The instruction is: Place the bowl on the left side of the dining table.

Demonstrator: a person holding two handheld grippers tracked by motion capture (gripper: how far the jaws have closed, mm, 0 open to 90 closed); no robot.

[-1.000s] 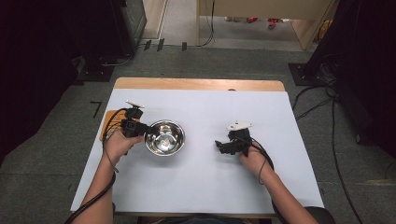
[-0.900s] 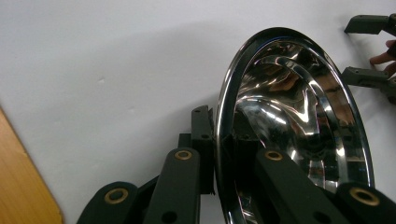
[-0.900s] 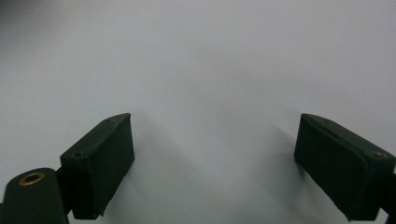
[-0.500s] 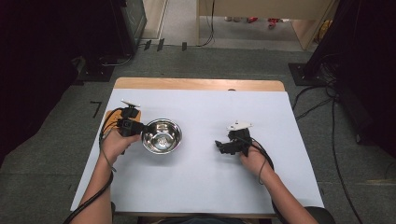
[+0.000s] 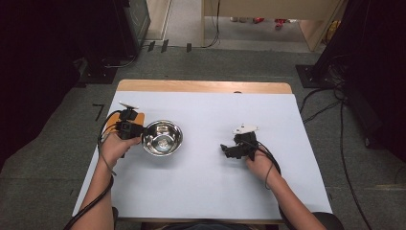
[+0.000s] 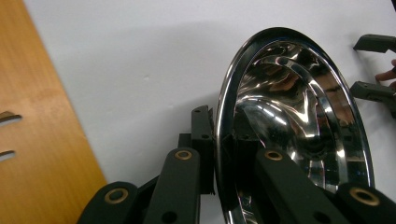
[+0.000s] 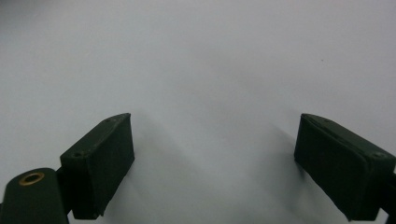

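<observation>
Left gripper (image 5: 136, 129) jaws clamped on the steel bowl's (image 5: 163, 138) near-left rim — bowl extends rightward toward the right gripper (image 5: 229, 150), jaws wide, empty, well apart on the desk (image 5: 206, 191).

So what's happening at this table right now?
A person sits at a table covered in white, a hand-held gripper in each hand. The left gripper is clamped on the rim of a shiny steel bowl, one jaw inside and one outside. The right gripper rests off to the side with its jaws wide open and nothing between them.
</observation>
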